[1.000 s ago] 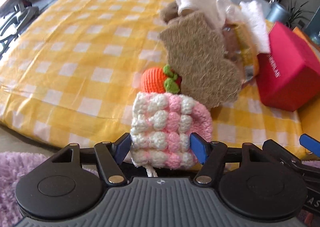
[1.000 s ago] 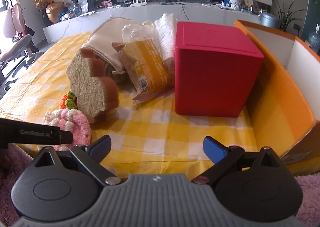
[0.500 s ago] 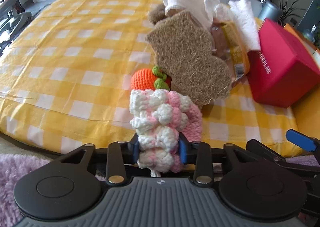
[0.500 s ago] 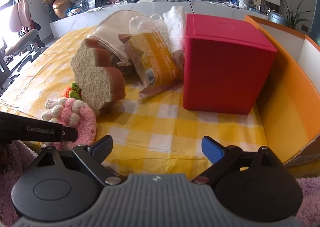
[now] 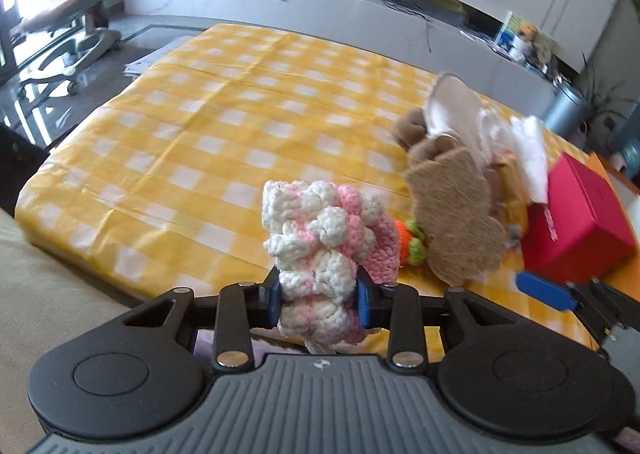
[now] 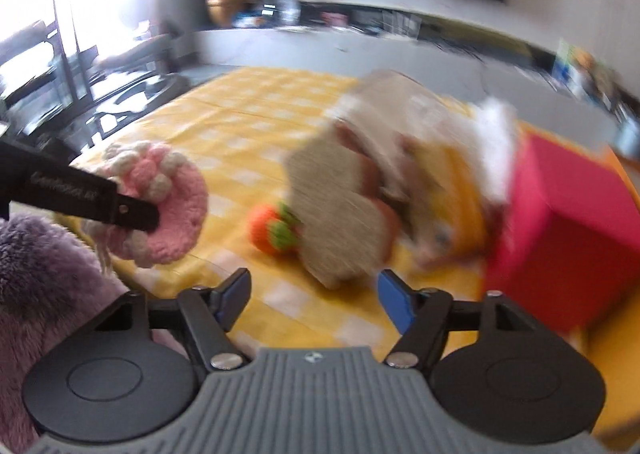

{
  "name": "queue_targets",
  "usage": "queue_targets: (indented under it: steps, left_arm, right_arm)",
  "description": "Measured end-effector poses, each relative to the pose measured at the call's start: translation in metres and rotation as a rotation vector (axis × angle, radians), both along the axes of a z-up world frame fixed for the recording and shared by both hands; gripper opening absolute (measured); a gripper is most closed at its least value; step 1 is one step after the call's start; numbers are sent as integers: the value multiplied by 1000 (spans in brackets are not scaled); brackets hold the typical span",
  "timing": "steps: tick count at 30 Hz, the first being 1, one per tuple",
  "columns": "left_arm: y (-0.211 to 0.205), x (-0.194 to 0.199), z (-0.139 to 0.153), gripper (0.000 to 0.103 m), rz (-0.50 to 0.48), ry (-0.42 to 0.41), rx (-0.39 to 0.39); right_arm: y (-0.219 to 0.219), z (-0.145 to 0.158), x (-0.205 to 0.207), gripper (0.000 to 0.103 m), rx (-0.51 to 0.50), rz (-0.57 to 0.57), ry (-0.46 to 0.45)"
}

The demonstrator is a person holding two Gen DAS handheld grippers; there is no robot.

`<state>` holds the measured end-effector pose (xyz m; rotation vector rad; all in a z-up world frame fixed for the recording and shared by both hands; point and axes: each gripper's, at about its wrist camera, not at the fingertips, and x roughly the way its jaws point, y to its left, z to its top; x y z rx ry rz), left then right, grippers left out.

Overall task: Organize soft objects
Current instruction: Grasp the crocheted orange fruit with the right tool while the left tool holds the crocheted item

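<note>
Crochet piece (image 5: 320, 250) now lifted off checked cloth (image 5: 192, 157), left fingers (image 5: 273, 294) clamping it; right fingers (image 6: 394, 296) narrowing, nothing between.

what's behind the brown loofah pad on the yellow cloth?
Leaning behind the loofah pad: a beige rolled cloth, a brown plush piece, a yellow packet and a white towel. The pad covers their lower parts, so what they rest on is hidden.

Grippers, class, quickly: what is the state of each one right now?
Left gripper: shut on the pink-and-white crochet piece.
Right gripper: fingers closing, nothing between them.
</note>
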<state>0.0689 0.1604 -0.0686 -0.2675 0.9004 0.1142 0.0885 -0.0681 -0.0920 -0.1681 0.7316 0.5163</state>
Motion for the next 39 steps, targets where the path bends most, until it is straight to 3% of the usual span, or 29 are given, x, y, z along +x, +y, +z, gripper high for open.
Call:
queue_targets:
  steps: [9,16,24,32,39]
  left_arm:
    - [21,5,-22,39,27,38,-68]
    - [21,11,-29,39,11,70,-89]
    - [23,12,-31,39,9,79,-100]
    - [21,12,-30,39,9,75,-86]
    - [18,11,-29,39,4,75,-61]
  right_arm:
    - [58,-21,29,55,-160,240,-86]
    - [80,-36,45,52,-285,292,-98]
    - [91,-49,59,49,-382,262,-129]
    - [80,-29,51,44,-307,256,-101]
    - [52,-16,34,44,-180,165,24]
